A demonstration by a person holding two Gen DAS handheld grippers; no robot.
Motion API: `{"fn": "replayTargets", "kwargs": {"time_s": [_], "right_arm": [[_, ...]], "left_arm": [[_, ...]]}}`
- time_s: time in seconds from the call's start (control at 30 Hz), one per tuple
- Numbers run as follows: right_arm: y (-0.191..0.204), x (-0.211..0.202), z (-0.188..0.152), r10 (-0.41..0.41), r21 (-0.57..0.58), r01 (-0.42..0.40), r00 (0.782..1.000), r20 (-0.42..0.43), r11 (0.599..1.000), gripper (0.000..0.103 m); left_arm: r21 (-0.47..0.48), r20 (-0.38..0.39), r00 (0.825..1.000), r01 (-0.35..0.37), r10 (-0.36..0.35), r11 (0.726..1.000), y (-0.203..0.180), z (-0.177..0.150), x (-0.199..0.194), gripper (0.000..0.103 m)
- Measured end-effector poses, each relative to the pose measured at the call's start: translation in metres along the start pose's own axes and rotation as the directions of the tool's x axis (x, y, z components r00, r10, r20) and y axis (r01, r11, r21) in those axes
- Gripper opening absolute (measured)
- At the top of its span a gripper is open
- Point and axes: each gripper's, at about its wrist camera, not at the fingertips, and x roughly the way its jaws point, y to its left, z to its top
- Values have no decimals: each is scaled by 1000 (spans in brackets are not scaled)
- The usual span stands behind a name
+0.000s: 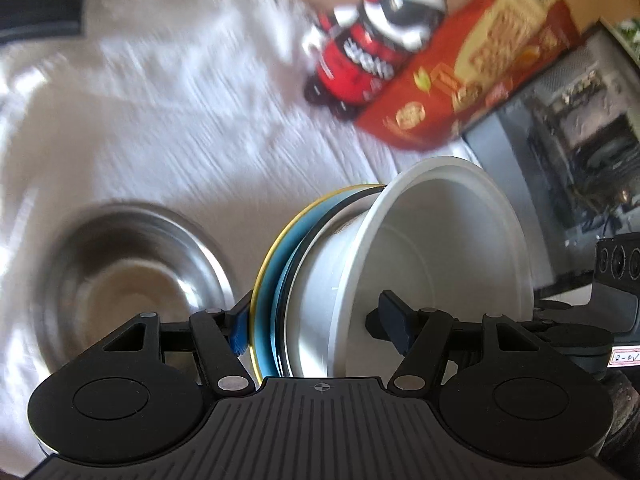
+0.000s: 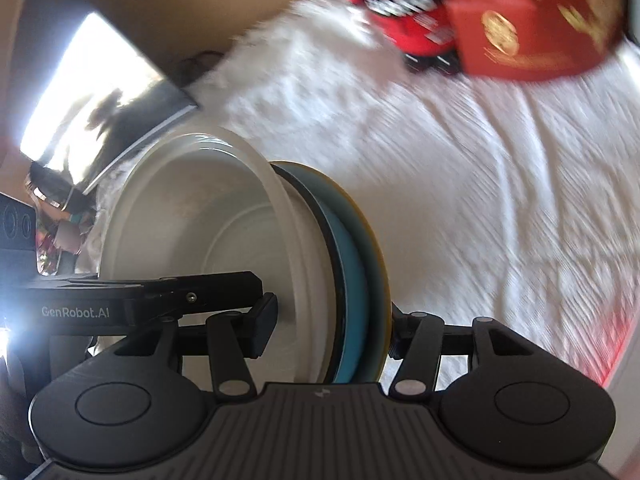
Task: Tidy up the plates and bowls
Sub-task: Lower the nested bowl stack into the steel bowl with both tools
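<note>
A white bowl (image 1: 440, 240) sits nested on a blue plate with a yellow rim (image 1: 276, 264), and the stack is lifted clear of the white cloth and seen edge-on. My left gripper (image 1: 316, 320) is shut on the stack, one finger under the plate and the other inside the bowl. In the right wrist view the same bowl (image 2: 192, 220) and plate (image 2: 352, 264) sit between the fingers of my right gripper (image 2: 330, 326), shut the same way from the opposite side. A steel bowl (image 1: 132, 280) lies empty on the cloth to the left.
A white cloth (image 1: 180, 120) covers the table. At the back stand a red and black bottle pack (image 1: 368, 52) and a red box (image 1: 480, 64). A glass-sided computer case (image 1: 560, 140) is at the right. A shiny metal sheet (image 2: 100, 100) lies at the left.
</note>
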Motion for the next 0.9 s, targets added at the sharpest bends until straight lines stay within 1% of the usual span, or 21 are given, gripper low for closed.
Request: {"fn": "replayTargets", "kwargs": {"time_s": [0.1, 0.23, 0.33, 0.43, 0.57, 0.67, 0.7, 0.73, 0.77, 0.9], "right_arm": [[31, 10, 12, 29, -51, -30, 1000, -9, 998, 55], [69, 37, 24, 65, -114, -69, 997, -41, 991, 55], [90, 64, 27, 76, -134, -87, 993, -86, 987, 55], [99, 93, 25, 68, -138, -88, 987, -144, 986, 55], [100, 123, 15, 27, -143, -58, 976, -215, 988, 55], [92, 142, 12, 8, -106, -37, 967, -256, 994, 55], [88, 146, 9, 1, -98, -28, 965, -263, 995, 55], [85, 149, 9, -8, -94, -18, 964, -265, 995, 56], [85, 148, 9, -11, -107, -16, 969, -248, 994, 56], [87, 144, 4, -32, -126, 3, 971, -235, 992, 56]], "left_arm": [[-9, 39, 999, -26, 26, 1000, 20, 3, -28, 68], [-36, 67, 995, -66, 68, 997, 55, 10, -57, 68], [-93, 69, 994, -82, 88, 992, 84, 7, -65, 68], [-161, 46, 994, -87, 95, 983, 112, 2, -60, 68], [-187, -8, 991, -129, 130, 974, 133, -6, -36, 68], [-233, -37, 994, -108, 102, 966, 147, -12, -20, 67], [-244, -43, 994, -105, 97, 964, 150, -14, -17, 63], [-250, -47, 994, -103, 94, 963, 153, -15, -14, 61], [-258, -42, 995, -94, 86, 962, 156, -16, -15, 61], [-250, -44, 994, -109, 102, 962, 155, -15, -14, 57]]}}
